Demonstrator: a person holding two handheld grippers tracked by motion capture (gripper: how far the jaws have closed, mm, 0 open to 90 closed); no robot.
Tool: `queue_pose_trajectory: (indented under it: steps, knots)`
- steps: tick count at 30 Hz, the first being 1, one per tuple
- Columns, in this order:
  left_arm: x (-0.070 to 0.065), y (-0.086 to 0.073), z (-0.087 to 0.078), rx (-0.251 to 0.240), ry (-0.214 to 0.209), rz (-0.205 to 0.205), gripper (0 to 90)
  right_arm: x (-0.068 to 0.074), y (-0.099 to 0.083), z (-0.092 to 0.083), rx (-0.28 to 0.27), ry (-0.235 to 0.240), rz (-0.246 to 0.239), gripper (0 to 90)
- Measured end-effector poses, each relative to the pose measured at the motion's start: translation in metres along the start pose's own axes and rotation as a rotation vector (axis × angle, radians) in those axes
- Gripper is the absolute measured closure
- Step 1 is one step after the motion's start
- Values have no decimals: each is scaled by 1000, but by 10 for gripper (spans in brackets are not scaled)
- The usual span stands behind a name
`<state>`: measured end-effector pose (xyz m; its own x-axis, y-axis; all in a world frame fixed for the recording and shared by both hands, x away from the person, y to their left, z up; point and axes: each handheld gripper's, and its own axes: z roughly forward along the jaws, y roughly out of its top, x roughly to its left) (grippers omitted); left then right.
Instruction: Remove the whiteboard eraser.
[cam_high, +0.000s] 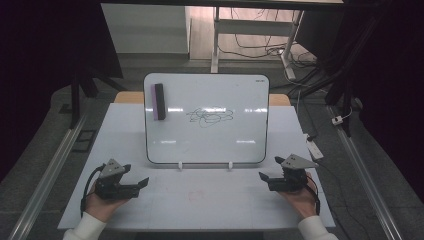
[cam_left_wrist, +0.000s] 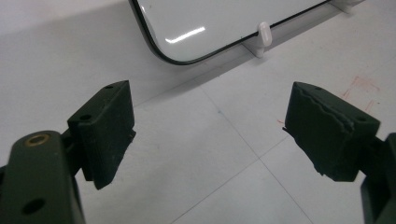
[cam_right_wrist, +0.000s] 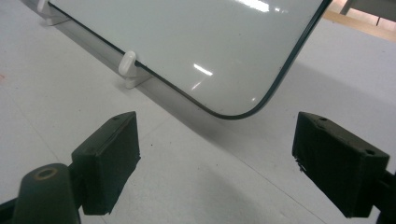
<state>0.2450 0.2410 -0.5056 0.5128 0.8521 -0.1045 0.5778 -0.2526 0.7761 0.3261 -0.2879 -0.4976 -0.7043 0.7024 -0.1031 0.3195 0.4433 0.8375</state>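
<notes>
A small whiteboard (cam_high: 206, 120) stands propped on white clip feet at the middle of the white table (cam_high: 195, 200). A black scribble (cam_high: 210, 116) marks its centre, and a black and purple eraser (cam_high: 159, 101) sticks to its upper left. My left gripper (cam_high: 136, 176) rests near the table's front left, open and empty, below the board's lower left corner (cam_left_wrist: 168, 56). My right gripper (cam_high: 268, 168) sits at the front right, also open with nothing between its jaws, facing the board's lower right corner (cam_right_wrist: 233, 112).
A white clip foot (cam_left_wrist: 261, 37) holds the board's lower edge; another foot (cam_right_wrist: 128, 67) sits nearer the right side. Faint red marks (cam_high: 197, 194) lie on the table between the grippers. Table legs and cables (cam_high: 260, 47) stand on the floor beyond.
</notes>
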Motion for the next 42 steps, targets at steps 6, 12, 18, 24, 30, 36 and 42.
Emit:
queue_pose_trajectory:
  steps: [6, 12, 18, 24, 30, 36, 42]
  knots:
    - [-1, 0, -1, 2, 6, -10, 176, 3, 0, 0, -2, 2, 1, 158]
    - [-2, 2, -5, 3, 7, -27, 180, 4, 1, 0, -8, -3, -6, 168]
    - [-8, 10, -15, -7, 6, -74, 208, 5, 0, -1, -17, -9, 0, 178]
    - [-14, 31, -32, -54, 10, -82, 226, 5, 0, -1, -21, -15, 2, 184]
    - [-9, 58, -41, -94, 32, -71, 226, 6, 2, 0, -27, -10, 1, 190]
    - [-2, 92, -41, -130, 27, -83, 241, 9, 4, 0, -30, -5, -2, 192]
    - [0, 133, -30, -144, 56, -74, 249, 10, 5, 2, -23, -5, -7, 193]
